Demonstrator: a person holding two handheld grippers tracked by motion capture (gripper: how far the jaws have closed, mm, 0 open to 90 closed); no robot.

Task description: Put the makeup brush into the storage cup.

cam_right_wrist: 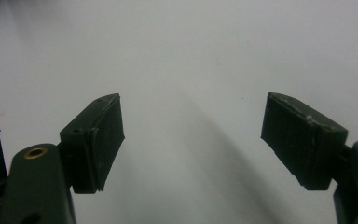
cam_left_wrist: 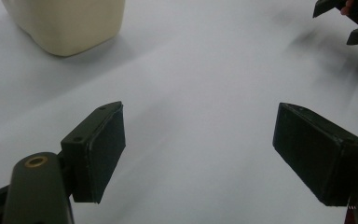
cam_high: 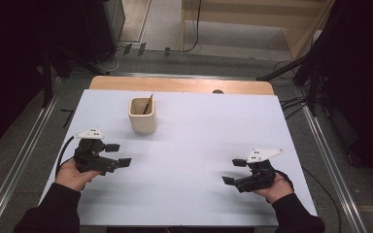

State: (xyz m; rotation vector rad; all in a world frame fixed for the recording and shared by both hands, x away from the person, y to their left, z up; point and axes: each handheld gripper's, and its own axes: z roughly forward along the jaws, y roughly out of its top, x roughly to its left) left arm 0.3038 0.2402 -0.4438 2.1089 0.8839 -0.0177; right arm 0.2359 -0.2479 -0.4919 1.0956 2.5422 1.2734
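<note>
While both hands rest low on the white table [cam_high: 189, 194], the left gripper [cam_high: 117, 155] hangs with jaws spread wide and nothing between them, its tips pointing toward the middle of the sheet. Just beyond it stands the cream cup [cam_high: 142, 115], upright, a thin brown stick [cam_high: 148, 104] leaning inside. Well apart at the other side, the right gripper [cam_high: 233, 171] is likewise spread and empty, facing inward.
</note>
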